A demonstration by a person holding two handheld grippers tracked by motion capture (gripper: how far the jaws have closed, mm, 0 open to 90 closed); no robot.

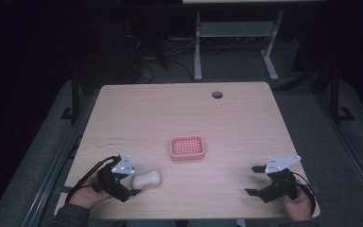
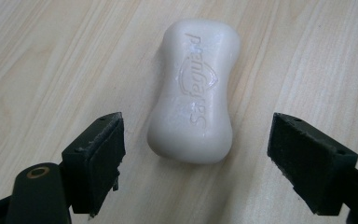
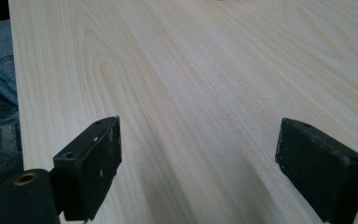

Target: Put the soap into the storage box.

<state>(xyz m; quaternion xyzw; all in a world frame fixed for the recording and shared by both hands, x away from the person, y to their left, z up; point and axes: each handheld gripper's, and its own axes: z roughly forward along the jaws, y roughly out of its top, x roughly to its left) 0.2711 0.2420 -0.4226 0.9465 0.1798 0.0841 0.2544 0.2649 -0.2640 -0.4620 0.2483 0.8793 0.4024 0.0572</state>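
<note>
Both hands come in at the near edge of the wooden table [image 1: 246,118], one gripper in each, and the whole question is which of them stands to the soap. Largest on the surface after the table itself is the pink soap dish [image 1: 187,148], a slotted tray sitting near the middle, a little far and right of the soap and well apart from both grippers. White and waisted, the bar of soap [image 1: 146,179] lies flat at near left, just beside the left gripper [image 1: 133,183], whose jaws stand wide apart with nothing between them. Seen from the left gripper view, the soap [image 2: 194,91] lies straight ahead of the left gripper [image 2: 193,163], its long axis running away from the jaws, so its near end sits just beyond the gap and its narrow width faces the pads. The right gripper [image 1: 251,180], at near right, is likewise open and empty over bare wood, far from the soap. I judge the left hand the nearer by a wide margin.
</note>
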